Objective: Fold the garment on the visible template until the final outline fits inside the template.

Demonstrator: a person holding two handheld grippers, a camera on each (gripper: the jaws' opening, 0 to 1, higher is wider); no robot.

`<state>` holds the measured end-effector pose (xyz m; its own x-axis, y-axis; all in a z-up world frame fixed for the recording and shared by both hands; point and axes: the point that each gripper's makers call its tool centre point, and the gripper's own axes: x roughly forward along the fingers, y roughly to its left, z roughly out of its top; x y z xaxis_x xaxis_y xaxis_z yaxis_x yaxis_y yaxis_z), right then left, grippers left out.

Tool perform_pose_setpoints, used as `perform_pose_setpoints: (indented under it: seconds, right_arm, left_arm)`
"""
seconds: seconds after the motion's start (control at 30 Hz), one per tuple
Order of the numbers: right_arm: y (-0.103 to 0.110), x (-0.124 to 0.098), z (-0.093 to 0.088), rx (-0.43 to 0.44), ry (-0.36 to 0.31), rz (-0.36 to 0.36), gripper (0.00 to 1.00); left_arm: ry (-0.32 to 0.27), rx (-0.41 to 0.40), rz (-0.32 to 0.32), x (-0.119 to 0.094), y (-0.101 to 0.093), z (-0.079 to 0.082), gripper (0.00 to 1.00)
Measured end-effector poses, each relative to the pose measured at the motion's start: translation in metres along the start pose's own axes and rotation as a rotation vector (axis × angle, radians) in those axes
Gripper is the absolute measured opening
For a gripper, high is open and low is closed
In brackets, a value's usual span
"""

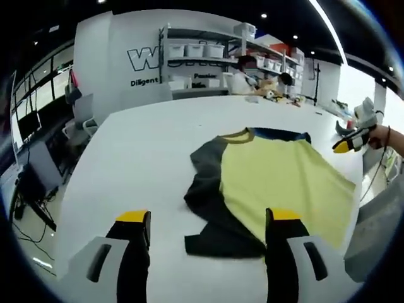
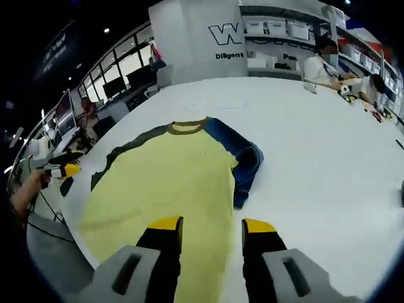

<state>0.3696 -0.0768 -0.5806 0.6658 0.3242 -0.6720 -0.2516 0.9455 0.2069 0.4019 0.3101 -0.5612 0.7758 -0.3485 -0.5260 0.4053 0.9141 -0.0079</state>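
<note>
- Now we see a yellow T-shirt with one dark grey and one blue sleeve (image 2: 170, 177) lying flat on the white table (image 2: 315, 151), sleeves bunched.
- Our left gripper (image 1: 208, 221) and right gripper (image 2: 211, 227) hover open, holding nothing.

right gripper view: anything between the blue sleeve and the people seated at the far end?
Nothing: in the right gripper view, bare white table runs from the blue sleeve to the seated people.

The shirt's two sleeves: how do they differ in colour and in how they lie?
The dark grey sleeve is charcoal, while the blue sleeve is navy. The grey one spreads out from the yellow body with a flap folded near the hem; the blue one is bunched up tight against the body's side. Both lie on the white table, and neither tool touches either.
</note>
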Motion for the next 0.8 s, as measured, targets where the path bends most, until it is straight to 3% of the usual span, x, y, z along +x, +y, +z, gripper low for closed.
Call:
perform_pose_setpoints:
  seconds: [0.1,0.33,0.4,0.5,0.67,0.8]
  right_arm:
    - [-0.002,0.011,0.002,0.010,0.005,0.000,0.37]
    - [-0.008,0.030,-0.001,0.027,0.019,-0.006,0.40]
    - [-0.009,0.033,-0.003,0.024,0.022,-0.012,0.40]
    - [-0.012,0.034,-0.006,0.038,0.023,-0.019,0.41]
    - [-0.013,0.035,-0.017,0.057,0.013,-0.041,0.41]
    - [-0.005,0.034,-0.020,0.045,-0.017,-0.035,0.42]
  left_arm:
    - [0.008,0.070,0.026,0.015,0.008,0.003,0.66]
    - [0.048,0.082,0.001,0.050,0.013,-0.004,0.51]
    - [0.089,0.071,-0.008,0.062,0.014,-0.013,0.51]
    - [0.110,0.075,-0.005,0.069,0.016,-0.018,0.54]
    - [0.155,0.042,-0.023,0.082,0.014,-0.029,0.45]
    - [0.175,0.065,-0.042,0.086,0.007,-0.033,0.33]
